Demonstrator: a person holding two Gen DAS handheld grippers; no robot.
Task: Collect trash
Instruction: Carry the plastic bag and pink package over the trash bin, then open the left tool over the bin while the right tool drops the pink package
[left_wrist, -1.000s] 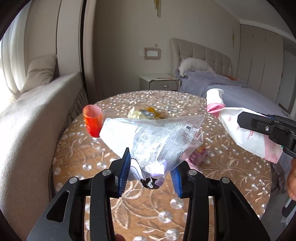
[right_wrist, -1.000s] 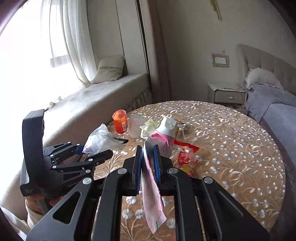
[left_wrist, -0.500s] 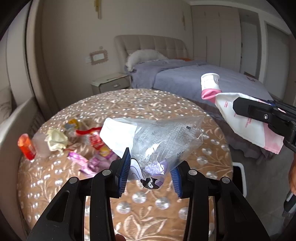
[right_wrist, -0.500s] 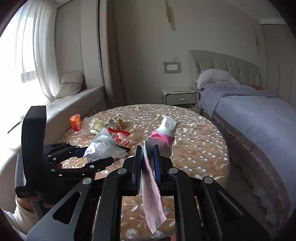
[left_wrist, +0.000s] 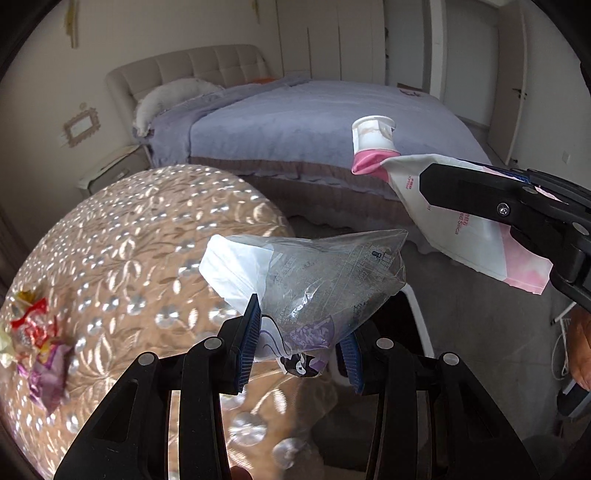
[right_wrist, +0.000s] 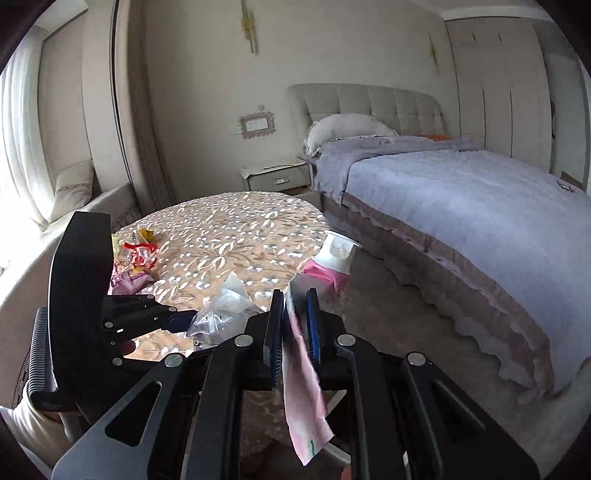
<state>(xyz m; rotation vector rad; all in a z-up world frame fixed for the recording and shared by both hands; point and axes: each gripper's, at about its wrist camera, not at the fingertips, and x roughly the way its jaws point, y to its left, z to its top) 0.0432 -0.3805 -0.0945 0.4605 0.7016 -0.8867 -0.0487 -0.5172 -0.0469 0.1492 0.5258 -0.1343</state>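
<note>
Left wrist: we've got the left gripper (left_wrist: 301, 338) clamped on the clear bag (left_wrist: 317, 280), the right gripper (right_wrist: 295, 317) clenched on the pink pouch (right_wrist: 303, 387). Keep both jaws tight to the bin (left_wrist: 406, 321), probably that white rim below.

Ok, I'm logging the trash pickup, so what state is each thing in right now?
left hand-held gripper: shut on the clear plastic bag
clear plastic bag: crumpled, held off the table
right hand-held gripper: shut on the pink pouch
pink pouch: flattened, held in the air, white spout uncapped
candy wrappers: crumpled, loose on the table
round table: covered with a patterned cloth
bed: made
</note>
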